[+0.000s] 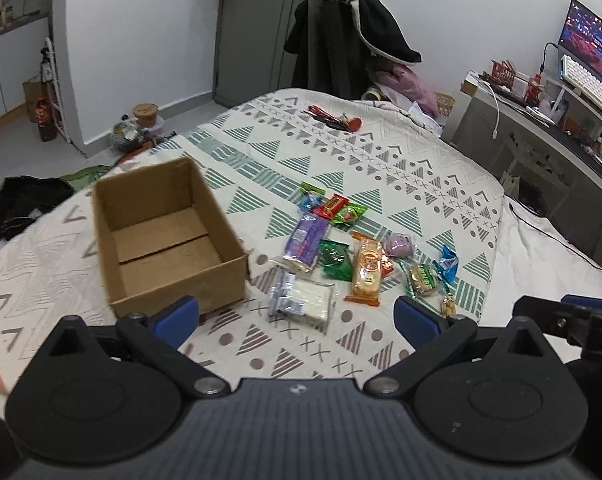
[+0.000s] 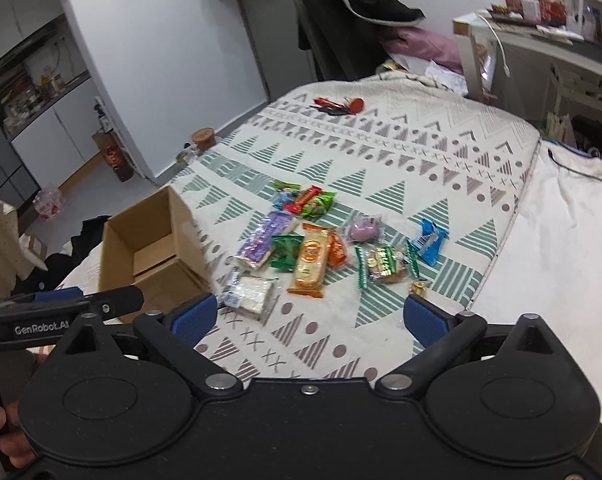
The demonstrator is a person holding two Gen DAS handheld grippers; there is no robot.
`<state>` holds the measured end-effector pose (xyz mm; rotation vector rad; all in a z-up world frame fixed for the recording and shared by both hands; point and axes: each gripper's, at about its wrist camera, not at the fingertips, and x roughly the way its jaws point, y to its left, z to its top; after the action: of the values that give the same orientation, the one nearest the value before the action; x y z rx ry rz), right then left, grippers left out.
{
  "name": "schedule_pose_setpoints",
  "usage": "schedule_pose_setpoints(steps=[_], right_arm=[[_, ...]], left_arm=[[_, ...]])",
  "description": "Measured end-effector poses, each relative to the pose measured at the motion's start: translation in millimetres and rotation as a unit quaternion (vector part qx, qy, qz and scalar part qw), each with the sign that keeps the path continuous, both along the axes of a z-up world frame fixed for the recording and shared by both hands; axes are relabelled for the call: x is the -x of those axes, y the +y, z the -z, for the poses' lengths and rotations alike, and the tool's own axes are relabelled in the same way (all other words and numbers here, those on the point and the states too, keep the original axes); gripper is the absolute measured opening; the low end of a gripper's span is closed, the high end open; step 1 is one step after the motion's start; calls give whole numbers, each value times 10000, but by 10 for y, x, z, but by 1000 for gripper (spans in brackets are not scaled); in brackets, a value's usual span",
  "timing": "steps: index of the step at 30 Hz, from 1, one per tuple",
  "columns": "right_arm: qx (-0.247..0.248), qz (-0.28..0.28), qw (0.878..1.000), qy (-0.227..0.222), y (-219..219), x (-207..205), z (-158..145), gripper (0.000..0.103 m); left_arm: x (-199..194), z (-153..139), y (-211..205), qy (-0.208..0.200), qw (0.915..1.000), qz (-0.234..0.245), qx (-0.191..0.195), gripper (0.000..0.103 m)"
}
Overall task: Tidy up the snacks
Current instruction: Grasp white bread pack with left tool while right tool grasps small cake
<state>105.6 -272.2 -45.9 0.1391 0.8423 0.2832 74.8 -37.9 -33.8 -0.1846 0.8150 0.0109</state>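
Note:
An empty cardboard box [image 1: 165,236] stands on the patterned bedspread; it also shows in the right wrist view [image 2: 149,252]. To its right lies a loose pile of several wrapped snacks: a purple packet [image 1: 305,240], an orange cake bar [image 1: 367,272], a clear white packet [image 1: 305,300], a green packet [image 1: 335,258], a blue wrapper [image 1: 447,266]. My left gripper [image 1: 297,318] is open and empty, above the near side of the pile. My right gripper [image 2: 311,318] is open and empty, just short of the orange bar [image 2: 311,266] and the white packet [image 2: 251,294].
A red and black bundle [image 1: 335,118] lies at the bed's far end. A chair draped with dark clothes [image 1: 349,40] stands behind the bed. A desk with monitor and keyboard [image 1: 581,76] runs along the right. Dark clothing [image 1: 25,204] lies left of the box.

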Motion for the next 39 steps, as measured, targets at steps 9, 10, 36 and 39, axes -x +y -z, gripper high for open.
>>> schedule_pose_setpoints(steps=[9,10,36,39], right_arm=[[-184,459,9969,606,-194,-385,390,84],[-197,485,9963,678,-204,-426,427,84],[-46,1209,9776,1722,-354,-1246,1282,79],[-39,1259,9753,1813,-339,-1323,1362,79]], left_arm=[[-419,346,-114,307,9994,56,153,102],[-460,381,-130,342,9993,75,145,102],[-1327,1356,-325,1147,9927,345,-131,101],[-1385,1462,-343,1221,9915,378,-228,101]])
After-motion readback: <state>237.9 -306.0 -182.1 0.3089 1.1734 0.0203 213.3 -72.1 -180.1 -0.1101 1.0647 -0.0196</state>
